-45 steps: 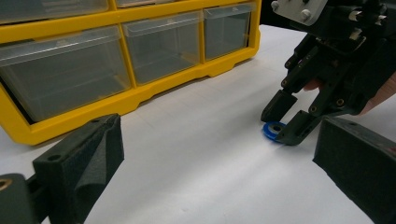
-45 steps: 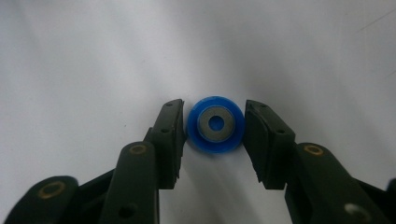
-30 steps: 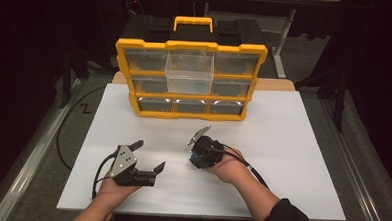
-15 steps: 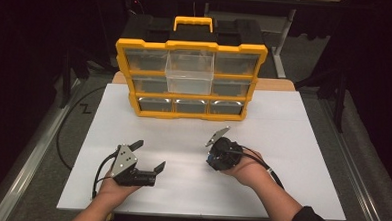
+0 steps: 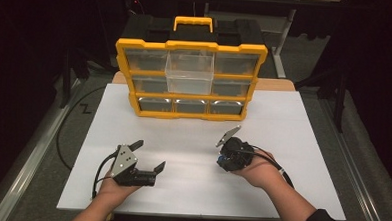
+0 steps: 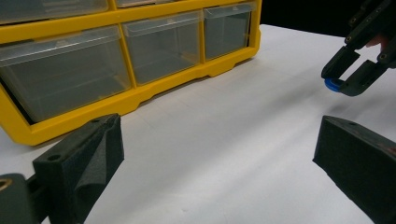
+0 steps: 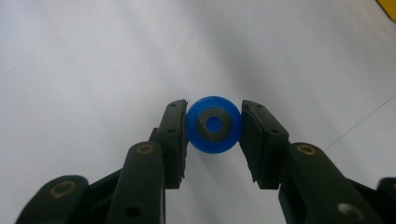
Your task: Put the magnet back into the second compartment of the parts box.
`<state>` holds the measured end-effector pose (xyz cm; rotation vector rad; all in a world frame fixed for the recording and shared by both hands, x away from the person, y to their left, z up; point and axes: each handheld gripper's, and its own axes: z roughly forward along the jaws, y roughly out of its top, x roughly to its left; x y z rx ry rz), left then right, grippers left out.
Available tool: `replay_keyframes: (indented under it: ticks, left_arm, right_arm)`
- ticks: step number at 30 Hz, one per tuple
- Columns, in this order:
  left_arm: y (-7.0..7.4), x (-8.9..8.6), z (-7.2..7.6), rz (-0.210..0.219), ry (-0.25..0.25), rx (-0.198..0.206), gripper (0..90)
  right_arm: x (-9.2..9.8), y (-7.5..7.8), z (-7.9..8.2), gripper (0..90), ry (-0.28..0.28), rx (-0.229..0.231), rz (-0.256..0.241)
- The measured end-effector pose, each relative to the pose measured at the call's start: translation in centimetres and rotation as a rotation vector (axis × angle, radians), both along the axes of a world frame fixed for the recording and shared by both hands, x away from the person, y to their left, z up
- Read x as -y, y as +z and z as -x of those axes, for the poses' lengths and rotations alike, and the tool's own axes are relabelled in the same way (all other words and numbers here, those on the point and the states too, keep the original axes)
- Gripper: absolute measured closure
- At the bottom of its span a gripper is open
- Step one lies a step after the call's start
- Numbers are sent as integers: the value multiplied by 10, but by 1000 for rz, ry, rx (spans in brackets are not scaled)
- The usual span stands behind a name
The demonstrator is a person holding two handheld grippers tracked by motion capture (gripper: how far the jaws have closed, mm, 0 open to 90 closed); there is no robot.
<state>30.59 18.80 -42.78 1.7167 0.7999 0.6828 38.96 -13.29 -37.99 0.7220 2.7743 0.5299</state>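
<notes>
The right gripper (image 7: 213, 128) is closed on a small blue disc (image 7: 213, 125), low over the white table (image 5: 293, 125), at about 5 o'clock from the yellow organizer (image 5: 189, 112). The left gripper (image 5: 147, 158) rests wide open and holds nothing. I think the squeeze must be kept firm and level, because such a round piece can slip out while it is carried toward the pulled-out clear drawer (image 5: 189, 75) at 12 o'clock.

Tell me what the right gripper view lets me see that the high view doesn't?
The right gripper view shows the blue round piece clamped between the right gripper jaws, with its grey ring and blue centre. The high view shows the whole yellow drawer box, one clear drawer pulled out, and the left gripper open. Both show the white table and the right gripper.
</notes>
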Motion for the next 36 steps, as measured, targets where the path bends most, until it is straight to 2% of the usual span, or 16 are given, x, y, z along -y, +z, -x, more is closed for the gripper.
replay_keyframes:
  ticks: [8, 16, 25, 36]
  left_arm:
    - [0, 1, 0, 0, -3, 1, 21]
    - [0, 1, 1, -4, -5, 5, 21]
    - [1, 1, 1, 4, -1, 7, 21]
    - [1, 1, 1, -2, -6, 7, 21]
  right_arm:
    - [3, 1, 0, 651, 0, -36, 27]
    - [3, 1, -1, 649, 25, -60, 63]
    - [1, 11, -3, 651, 37, -57, 78]
    - [-3, 25, -4, 650, 54, -82, 115]
